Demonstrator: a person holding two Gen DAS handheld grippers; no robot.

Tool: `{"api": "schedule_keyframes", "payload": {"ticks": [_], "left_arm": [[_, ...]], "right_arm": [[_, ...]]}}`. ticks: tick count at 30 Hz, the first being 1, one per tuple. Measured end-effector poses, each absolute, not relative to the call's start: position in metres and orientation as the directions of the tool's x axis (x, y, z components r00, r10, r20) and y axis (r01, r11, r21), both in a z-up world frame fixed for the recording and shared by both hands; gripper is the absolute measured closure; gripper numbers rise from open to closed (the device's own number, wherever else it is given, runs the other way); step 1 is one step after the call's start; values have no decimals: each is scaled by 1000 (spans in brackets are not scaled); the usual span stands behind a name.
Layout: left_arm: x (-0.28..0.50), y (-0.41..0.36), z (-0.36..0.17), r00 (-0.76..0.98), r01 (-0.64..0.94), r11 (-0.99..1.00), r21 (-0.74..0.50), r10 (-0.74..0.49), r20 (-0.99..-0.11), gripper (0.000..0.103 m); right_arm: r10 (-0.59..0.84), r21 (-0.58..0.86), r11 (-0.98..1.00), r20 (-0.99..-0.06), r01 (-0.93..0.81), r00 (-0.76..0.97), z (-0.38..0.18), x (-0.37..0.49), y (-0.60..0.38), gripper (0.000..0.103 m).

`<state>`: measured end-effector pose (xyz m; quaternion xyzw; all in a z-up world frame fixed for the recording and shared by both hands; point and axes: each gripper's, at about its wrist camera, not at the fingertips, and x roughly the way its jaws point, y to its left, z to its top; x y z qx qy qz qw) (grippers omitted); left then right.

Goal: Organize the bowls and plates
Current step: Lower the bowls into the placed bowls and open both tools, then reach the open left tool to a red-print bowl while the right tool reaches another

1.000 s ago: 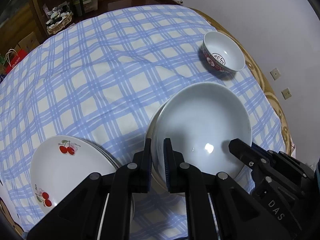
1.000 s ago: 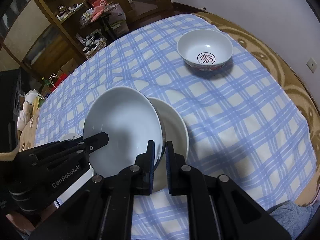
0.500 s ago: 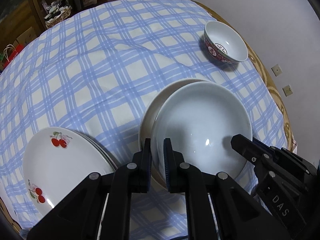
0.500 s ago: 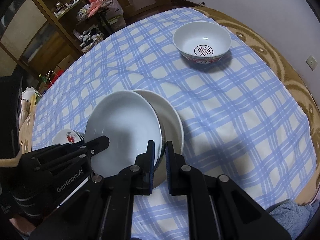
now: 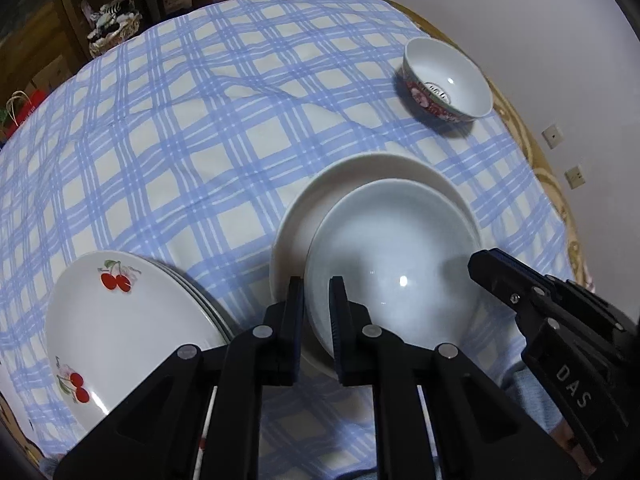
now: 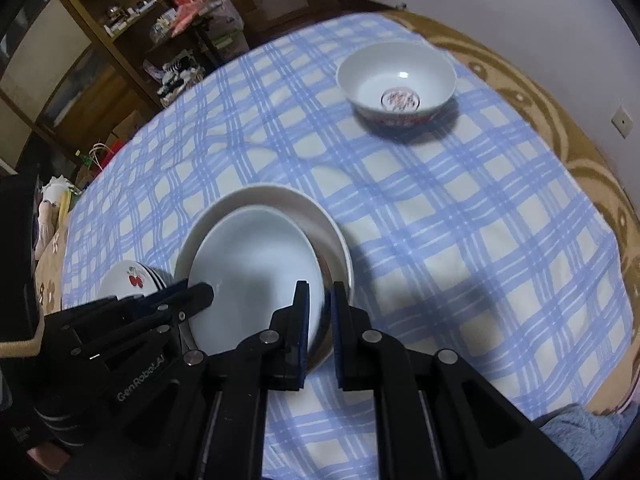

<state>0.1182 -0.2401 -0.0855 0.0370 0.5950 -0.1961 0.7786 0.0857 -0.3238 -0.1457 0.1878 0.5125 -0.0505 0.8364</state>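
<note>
A pale blue-white deep plate [image 5: 392,256] [image 6: 256,264] rests tilted inside a wider cream plate [image 5: 294,224] [image 6: 324,216] on the checked tablecloth. My left gripper [image 5: 317,300] is shut on its near left rim. My right gripper [image 6: 321,308] is shut on its opposite rim. Each gripper shows in the other's view, the right gripper [image 5: 516,292] at the plate's right and the left gripper [image 6: 180,304] at its left. A stack of cherry-printed plates [image 5: 120,328] [image 6: 134,280] lies to the left. A small red-patterned bowl [image 5: 448,80] [image 6: 396,80] stands upright at the far right.
The blue checked tablecloth [image 5: 200,140] covers a round wooden table whose rim [image 5: 552,176] runs close to a wall with sockets on the right. Shelves and clutter [image 6: 180,20] stand beyond the far edge. A grey-blue cloth [image 6: 580,428] shows at the near right.
The pale deep plate, held by both grippers, has shifted from overhanging the cream plate's side to sitting within its rim. Both grippers stay shut on it.
</note>
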Motion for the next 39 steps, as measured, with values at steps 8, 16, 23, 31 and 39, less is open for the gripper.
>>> {"api": "schedule_keyframes", "payload": {"ticks": [8, 16, 23, 31, 39], "left_arm": [[120, -235, -61, 262, 344, 923, -175, -273, -925, 85], [127, -232, -49, 312, 349, 926, -147, -263, -913, 56], [141, -235, -44, 319, 382, 903, -198, -330, -888, 34], [157, -249, -25, 430, 426, 896, -128, -325, -842, 15], [193, -273, -20, 403, 434, 882, -182, -371, -837, 14]], "right_arm": [[151, 356, 884, -830, 301, 537, -134, 76, -342, 92], [62, 293, 894, -830, 338, 554, -123, 73, -349, 92], [-12, 261, 882, -819, 392, 573, -113, 79, -368, 44], [-42, 295, 842, -799, 452, 600, -107, 95, -404, 11], [-131, 254, 823, -785, 507, 606, -98, 111, -429, 2]]}}
